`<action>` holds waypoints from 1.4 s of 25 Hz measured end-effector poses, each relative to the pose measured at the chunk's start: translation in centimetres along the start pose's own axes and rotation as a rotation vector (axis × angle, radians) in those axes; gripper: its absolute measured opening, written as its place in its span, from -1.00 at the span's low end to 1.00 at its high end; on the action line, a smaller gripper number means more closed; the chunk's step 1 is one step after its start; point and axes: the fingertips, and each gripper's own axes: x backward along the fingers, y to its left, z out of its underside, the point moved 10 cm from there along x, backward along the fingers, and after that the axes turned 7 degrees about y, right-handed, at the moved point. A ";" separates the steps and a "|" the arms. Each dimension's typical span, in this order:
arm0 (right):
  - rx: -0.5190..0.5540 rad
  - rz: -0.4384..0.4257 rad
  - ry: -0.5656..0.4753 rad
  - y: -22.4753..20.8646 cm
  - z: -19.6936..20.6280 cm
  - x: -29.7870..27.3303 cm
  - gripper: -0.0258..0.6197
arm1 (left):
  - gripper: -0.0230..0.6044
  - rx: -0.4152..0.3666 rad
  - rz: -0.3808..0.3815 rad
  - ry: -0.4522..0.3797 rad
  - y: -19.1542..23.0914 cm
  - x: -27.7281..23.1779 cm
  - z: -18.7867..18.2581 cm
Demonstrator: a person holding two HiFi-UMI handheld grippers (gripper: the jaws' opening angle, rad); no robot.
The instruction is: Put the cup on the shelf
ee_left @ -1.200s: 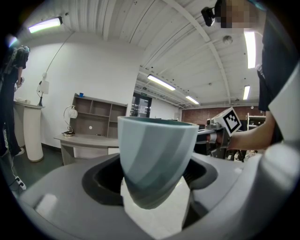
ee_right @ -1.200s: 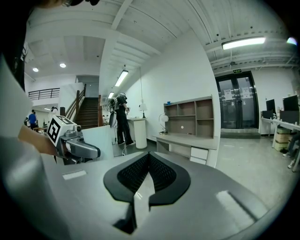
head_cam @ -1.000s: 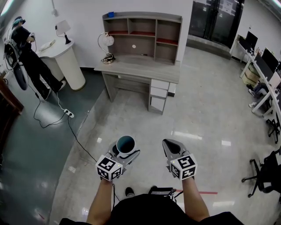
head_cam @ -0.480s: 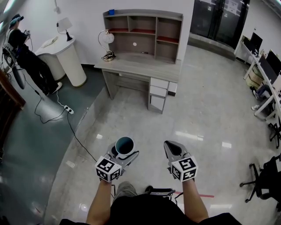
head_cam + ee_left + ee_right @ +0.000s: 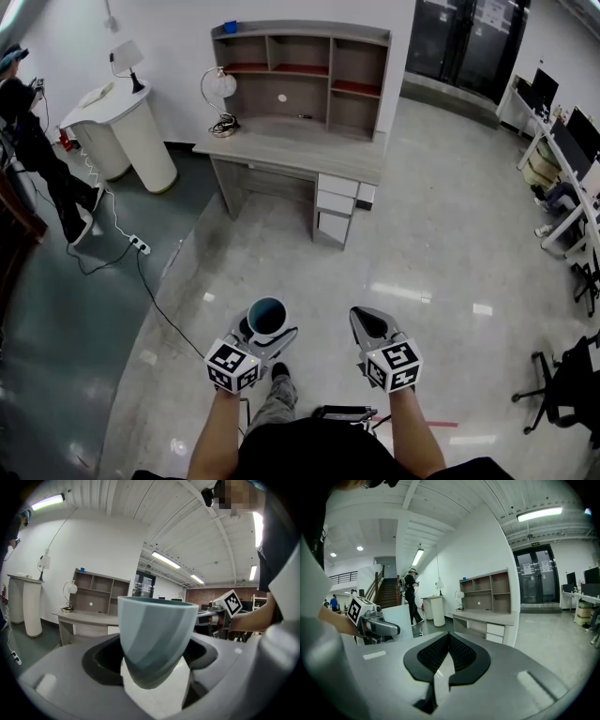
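A pale blue cup [image 5: 267, 316] with a dark teal inside stands upright between the jaws of my left gripper [image 5: 262, 325], which is shut on its lower part. In the left gripper view the cup [image 5: 156, 639] fills the middle of the frame. My right gripper [image 5: 368, 323] is shut with nothing in it, its pads meeting in the right gripper view [image 5: 448, 654]. The shelf [image 5: 302, 70] is a grey-brown hutch with several compartments on a desk [image 5: 292, 153], some way ahead across the floor. The same shelf [image 5: 100, 590] shows far off in the left gripper view.
A globe lamp [image 5: 219, 87] and cables sit on the desk's left end. A white round-ended counter [image 5: 125, 119] with a small lamp stands to the left, a person [image 5: 33, 141] beside it. A power strip and cable [image 5: 141, 248] lie on the floor. Office chairs [image 5: 562, 370] stand at right.
The desk and shelf have slid a little lower and nearer in the head view as the person walks forward. The person at left has shifted further left. Both grippers keep their hold and pose.
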 end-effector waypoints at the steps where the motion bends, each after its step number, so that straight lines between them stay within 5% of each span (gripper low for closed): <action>1: 0.002 0.004 0.001 -0.2 -0.4 -0.8 -0.88 | 0.23 0.001 0.005 -0.001 0.8 -0.4 -0.1; 19: 0.032 0.072 -0.015 -0.1 -9.6 -16.4 -0.88 | 0.23 -0.042 0.080 -0.013 18.7 -4.7 -5.9; 35: 0.055 0.048 0.002 -3.2 -12.5 -25.1 -0.88 | 0.23 -0.043 0.067 -0.009 26.2 -9.1 -8.1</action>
